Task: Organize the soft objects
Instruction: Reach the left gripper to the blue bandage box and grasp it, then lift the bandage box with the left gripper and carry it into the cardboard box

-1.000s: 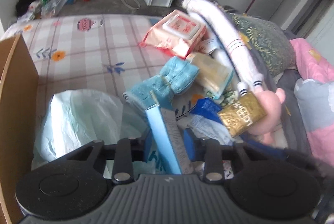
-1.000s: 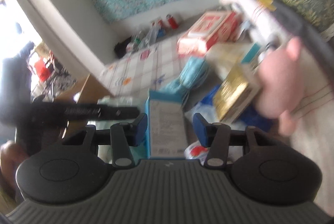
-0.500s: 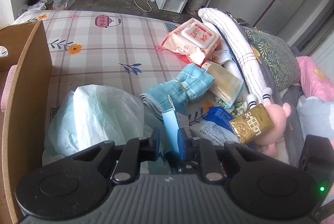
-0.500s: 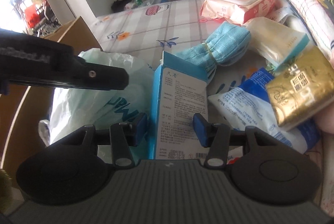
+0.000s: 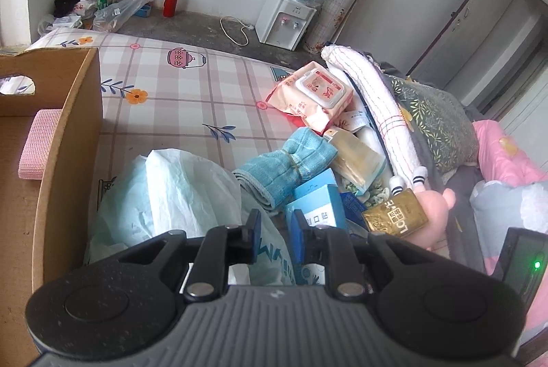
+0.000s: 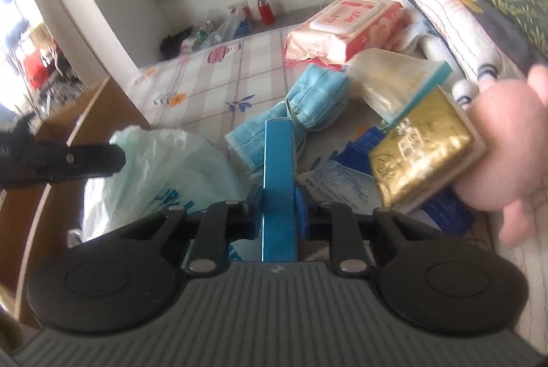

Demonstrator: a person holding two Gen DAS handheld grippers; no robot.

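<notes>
A light blue carton (image 6: 277, 178) stands upright, edge-on in the right wrist view. My right gripper (image 6: 277, 195) is closing on it, and both pads press its narrow sides. In the left wrist view the same carton (image 5: 318, 206) stands just right of my left gripper (image 5: 275, 226). That gripper's jaws are drawn nearly together, with nothing between them, above a pale green plastic bag (image 5: 171, 195). Behind the carton lies a rolled blue towel (image 5: 284, 165), also seen in the right wrist view (image 6: 308, 103). The left gripper's black finger (image 6: 68, 158) reaches in from the left.
An open cardboard box (image 5: 68, 134) stands at the left with a pink cloth (image 5: 37, 148) inside. On the checked bedsheet lie a wet-wipes pack (image 5: 311, 96), a tissue pack (image 5: 356, 158), a gold packet (image 5: 397, 216), a white striped towel roll (image 5: 376, 113) and a pink plush (image 5: 435, 213).
The right gripper has shut on the carton, which now faces it edge-on. The left gripper has come off the carton and drawn back to the left; the carton now stands beside its right finger.
</notes>
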